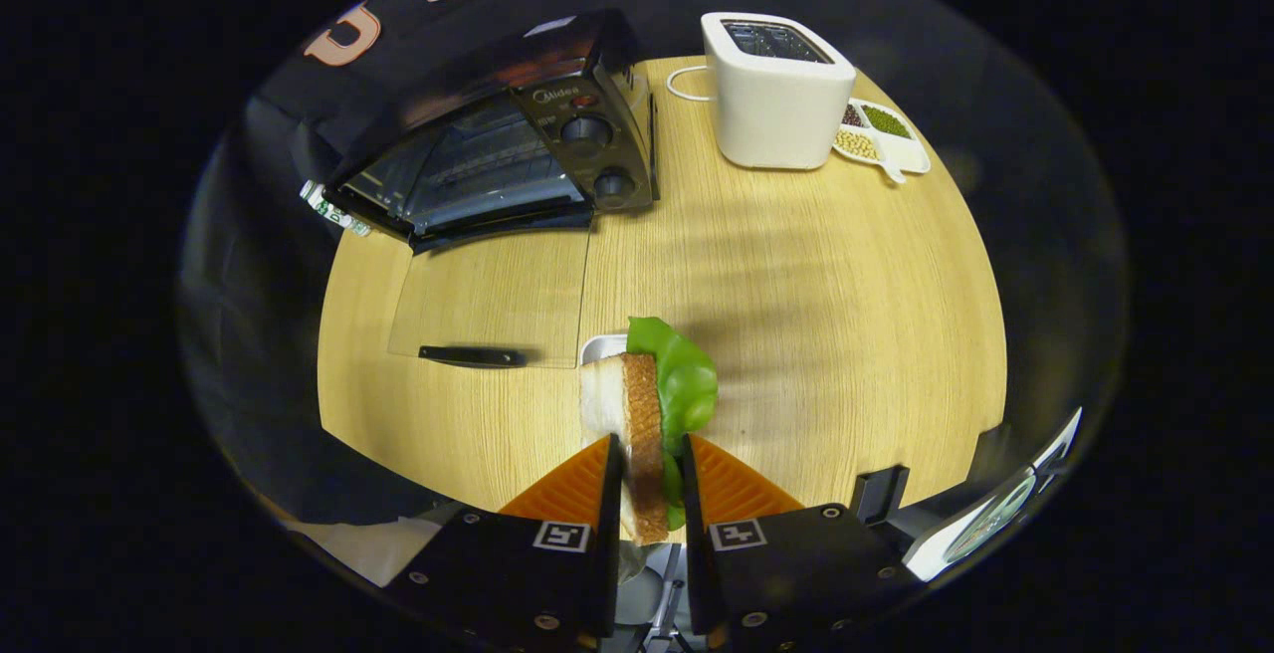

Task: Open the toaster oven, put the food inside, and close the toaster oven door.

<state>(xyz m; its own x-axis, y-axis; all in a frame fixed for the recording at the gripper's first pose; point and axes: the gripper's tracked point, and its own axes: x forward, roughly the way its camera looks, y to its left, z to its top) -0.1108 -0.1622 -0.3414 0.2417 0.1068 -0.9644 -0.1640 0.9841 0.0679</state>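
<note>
Both fingers of the tool [652,479] clamp a sandwich [645,424] (toaster oven [498,155] door open).

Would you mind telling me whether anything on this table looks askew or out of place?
Nothing looks spilled or damaged. The toaster oven sits at an angle on the table, its glass door lying open flat. The sandwich stands on edge between the gripper fingers, with lettuce sticking out.
</note>
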